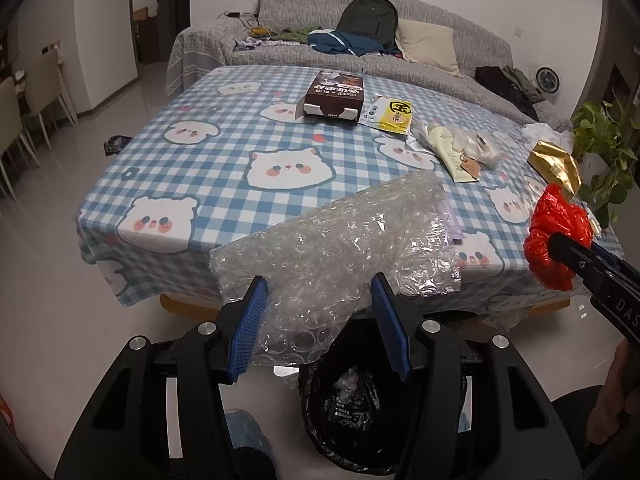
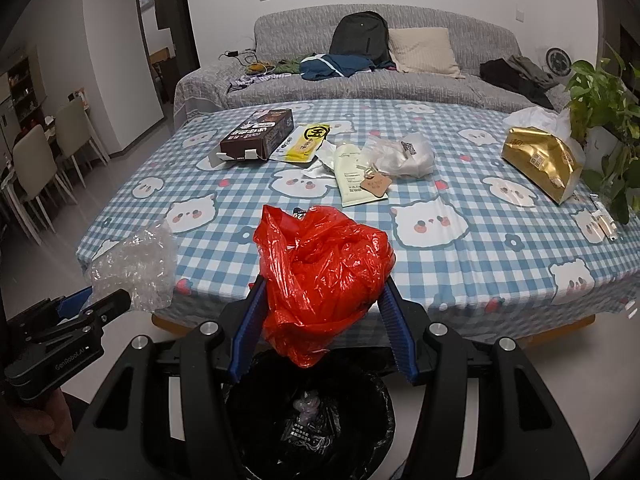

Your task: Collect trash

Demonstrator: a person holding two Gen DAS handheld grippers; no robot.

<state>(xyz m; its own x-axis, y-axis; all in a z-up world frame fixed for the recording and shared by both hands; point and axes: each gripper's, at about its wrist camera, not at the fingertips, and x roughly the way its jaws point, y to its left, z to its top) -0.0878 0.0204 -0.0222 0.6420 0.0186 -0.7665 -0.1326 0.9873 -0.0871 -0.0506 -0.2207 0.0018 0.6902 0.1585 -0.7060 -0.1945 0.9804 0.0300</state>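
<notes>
My left gripper (image 1: 318,320) stands wide open with a sheet of clear bubble wrap (image 1: 340,248) between its blue pads, over the black-lined trash bin (image 1: 344,424). The bubble wrap also shows in the right wrist view (image 2: 134,266). My right gripper (image 2: 324,320) stands wide open with a crumpled red plastic bag (image 2: 324,276) between its pads, above the same bin (image 2: 312,420). I cannot tell whether either piece is still gripped or hanging loose. The red bag also shows in the left wrist view (image 1: 556,236).
On the blue checked tablecloth (image 2: 460,264) lie a brown carton (image 2: 258,134), a yellow packet (image 2: 306,144), a pale green pouch (image 2: 356,178), a clear bag (image 2: 404,156) and a gold bag (image 2: 542,160). A plant (image 2: 604,108) stands at the right; a grey sofa (image 2: 360,80) behind.
</notes>
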